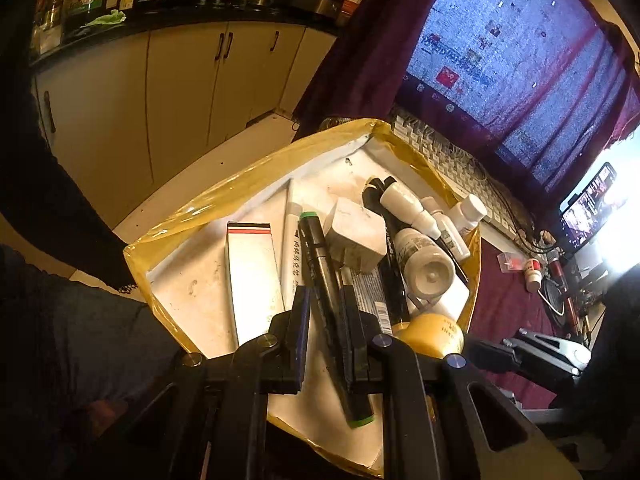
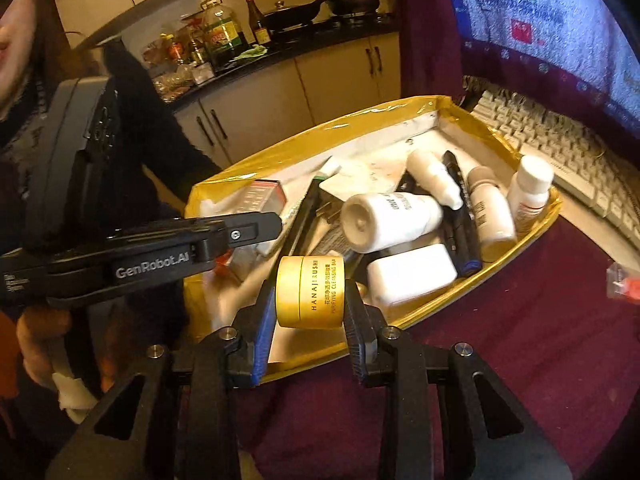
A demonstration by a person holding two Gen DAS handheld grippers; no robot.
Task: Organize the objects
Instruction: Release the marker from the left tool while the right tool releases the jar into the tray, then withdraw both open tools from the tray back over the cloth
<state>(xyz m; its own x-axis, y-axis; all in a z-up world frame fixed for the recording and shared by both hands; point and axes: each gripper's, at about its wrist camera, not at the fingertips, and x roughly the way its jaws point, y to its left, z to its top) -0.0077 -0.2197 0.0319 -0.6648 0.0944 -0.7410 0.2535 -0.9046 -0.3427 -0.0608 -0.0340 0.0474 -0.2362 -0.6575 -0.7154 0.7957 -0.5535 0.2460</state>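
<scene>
Both tongs loaded already, hovering over the near end of the yellow-rimmed tray. Left gripper clenched on a black marker with green end caps, pinched somewhere around the middle, long axis running almost straight along the fingers: one green cap poking out away from the camera over the tray, the other hanging back under the jaws toward the handle. Right gripper grasping a small gold jar of cleansing balm, lying on its side between the pads, lid to the left, label facing the camera. Seen from the left wrist, same jar at the tray's near right corner, so right hand nearer that corner, left hand nearer the middle. Rest of the tray pretty crowded: white bottles piled on the right half, a second dark marker slanting among them, a white block just beyond the jar, a white charger plug and a flat white box with a red stripe plus a tube toward the left. Key relation, probably: jar sitting directly above the bare white strip of tray floor at the near edge, white block just ahead of it. Looks like a straight drop would fit, but pushing forward risks bumping that block. Marker lines up lengthwise with the tube and box, so laying it parallel beside them seems the tidy call. Keyboard just past the tray's far edge, well out of the way.
</scene>
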